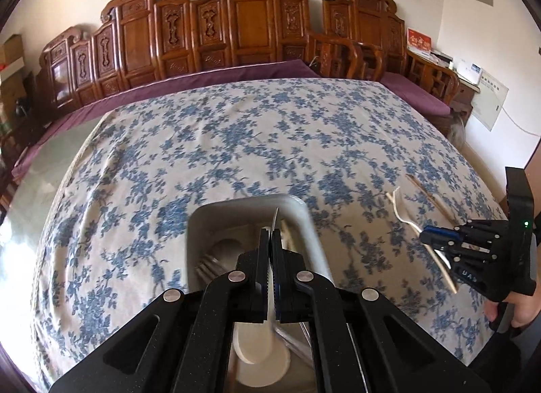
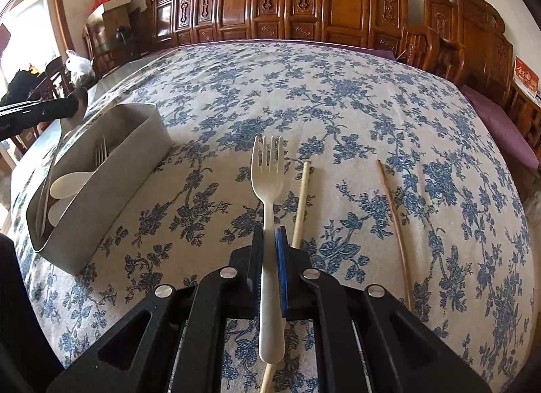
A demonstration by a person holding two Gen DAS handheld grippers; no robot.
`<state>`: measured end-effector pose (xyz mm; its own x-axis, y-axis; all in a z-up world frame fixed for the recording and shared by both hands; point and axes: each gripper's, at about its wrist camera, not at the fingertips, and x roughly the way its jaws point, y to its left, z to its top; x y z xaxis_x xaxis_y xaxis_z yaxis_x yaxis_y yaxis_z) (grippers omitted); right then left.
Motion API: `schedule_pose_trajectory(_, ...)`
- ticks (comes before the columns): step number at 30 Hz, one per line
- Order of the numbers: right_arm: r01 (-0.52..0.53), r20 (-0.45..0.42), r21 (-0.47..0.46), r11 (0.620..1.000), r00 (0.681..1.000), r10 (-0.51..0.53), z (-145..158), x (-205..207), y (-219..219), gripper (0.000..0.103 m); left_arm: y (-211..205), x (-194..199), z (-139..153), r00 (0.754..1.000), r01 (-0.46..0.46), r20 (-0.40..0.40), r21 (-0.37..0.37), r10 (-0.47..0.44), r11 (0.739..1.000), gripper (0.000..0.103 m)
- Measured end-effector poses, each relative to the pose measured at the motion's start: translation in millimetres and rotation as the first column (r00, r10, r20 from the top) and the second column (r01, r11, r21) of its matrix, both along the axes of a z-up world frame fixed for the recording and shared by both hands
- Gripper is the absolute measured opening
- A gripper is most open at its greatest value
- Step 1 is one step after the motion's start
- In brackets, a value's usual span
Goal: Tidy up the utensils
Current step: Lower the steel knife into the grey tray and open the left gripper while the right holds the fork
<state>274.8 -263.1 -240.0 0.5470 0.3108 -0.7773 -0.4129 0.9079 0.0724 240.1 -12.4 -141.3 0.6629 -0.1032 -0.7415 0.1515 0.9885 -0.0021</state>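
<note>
The right tongs are clamping a cream plastic fork just above the floral worktop, while the left tongs are pinching a metal spoon over the grey utensil caddy. Two chopsticks are lying beside the fork.

The left gripper hides most of the thin metal utensil it pinches, so its type cannot be told. The bin is motion-blurred, near end cut off by the frame bottom. The right gripper covers part of one chopstick.
</note>
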Motion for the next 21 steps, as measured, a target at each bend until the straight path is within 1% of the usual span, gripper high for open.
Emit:
schedule_pose_trajectory(4, -0.002, -0.006, -0.007, 1.0, 1.0, 0.002, -3, 2, 1, 0.009, 18, 4, -9, 1.0, -0.023, -0.012, 0.009, 0.023, 1.0, 0.001)
schedule_pose_trajectory(8, 0.005, -0.007, 0.0, 1.0, 1.0, -0.005, -3, 4, 2, 0.009, 27, 8, -22, 0.999, -0.039, -0.036, -0.01, 0.038, 0.999, 0.001)
schedule_pose_trajectory(15, -0.004, -0.003, -0.002, 1.0, 1.0, 0.004, -3, 5, 8, 0.009, 21, 11, -34, 0.999, -0.029, -0.041, -0.007, 0.028, 1.0, 0.001)
schedule_pose_trajectory(21, -0.004, 0.001, 0.002, 1.0, 1.0, 0.004, -2, 3, 9, 0.009, 10, 13, -42, 0.999, -0.007, -0.046, 0.01, 0.007, 1.0, 0.001)
